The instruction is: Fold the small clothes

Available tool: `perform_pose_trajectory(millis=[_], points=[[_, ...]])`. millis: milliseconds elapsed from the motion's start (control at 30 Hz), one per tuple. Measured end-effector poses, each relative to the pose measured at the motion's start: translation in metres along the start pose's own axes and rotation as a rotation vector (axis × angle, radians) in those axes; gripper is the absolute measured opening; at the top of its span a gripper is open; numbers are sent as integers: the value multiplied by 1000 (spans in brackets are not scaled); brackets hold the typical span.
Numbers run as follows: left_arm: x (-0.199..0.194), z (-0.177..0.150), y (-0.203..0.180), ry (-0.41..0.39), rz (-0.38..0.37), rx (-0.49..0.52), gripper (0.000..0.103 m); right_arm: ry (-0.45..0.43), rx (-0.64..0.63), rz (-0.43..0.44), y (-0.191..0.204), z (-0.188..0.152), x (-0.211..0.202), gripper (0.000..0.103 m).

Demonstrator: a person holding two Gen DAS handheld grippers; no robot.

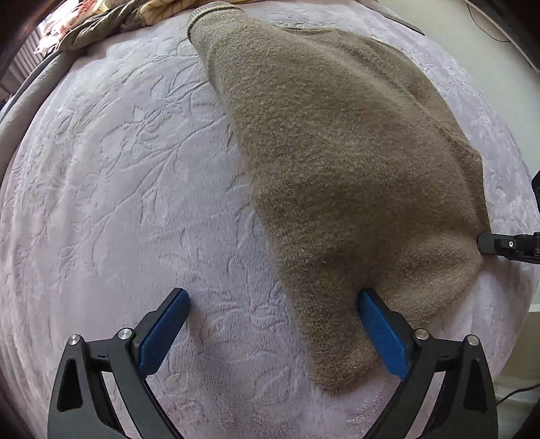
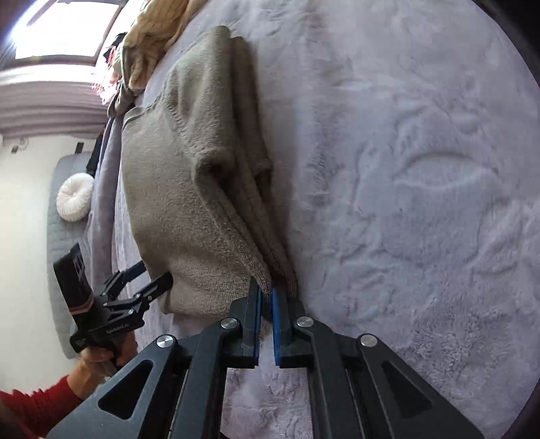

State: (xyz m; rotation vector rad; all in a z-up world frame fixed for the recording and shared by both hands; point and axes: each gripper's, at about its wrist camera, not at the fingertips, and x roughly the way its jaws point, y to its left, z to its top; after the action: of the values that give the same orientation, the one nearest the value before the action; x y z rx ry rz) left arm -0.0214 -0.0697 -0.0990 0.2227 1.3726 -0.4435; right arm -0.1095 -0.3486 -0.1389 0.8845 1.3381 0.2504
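The right gripper (image 2: 266,293) slants down, its jaws pinched on the brown sweater's (image 1: 337,162) hem. The left gripper (image 1: 273,304), in a red-sleeved hand (image 2: 98,361) at eight o'clock, points steeply down, jaws spread wide over the sweater's edge on the lilac blanket (image 1: 118,202).

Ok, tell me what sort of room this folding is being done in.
Most likely a bedroom: the brown knit sweater lies on a bed covered with a plush embossed lilac blanket. More clothes are heaped at the far edge, and a bright window shows beyond them.
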Motion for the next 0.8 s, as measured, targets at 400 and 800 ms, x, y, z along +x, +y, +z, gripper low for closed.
perform_pose_trajectory(millis=[400, 800], points=[[-9, -10, -2, -15, 19, -21, 101, -131, -244, -110, 73, 31, -31, 30], [-11, -26, 0, -11, 23, -70, 101, -105, -149, -178, 35, 43, 6, 10]])
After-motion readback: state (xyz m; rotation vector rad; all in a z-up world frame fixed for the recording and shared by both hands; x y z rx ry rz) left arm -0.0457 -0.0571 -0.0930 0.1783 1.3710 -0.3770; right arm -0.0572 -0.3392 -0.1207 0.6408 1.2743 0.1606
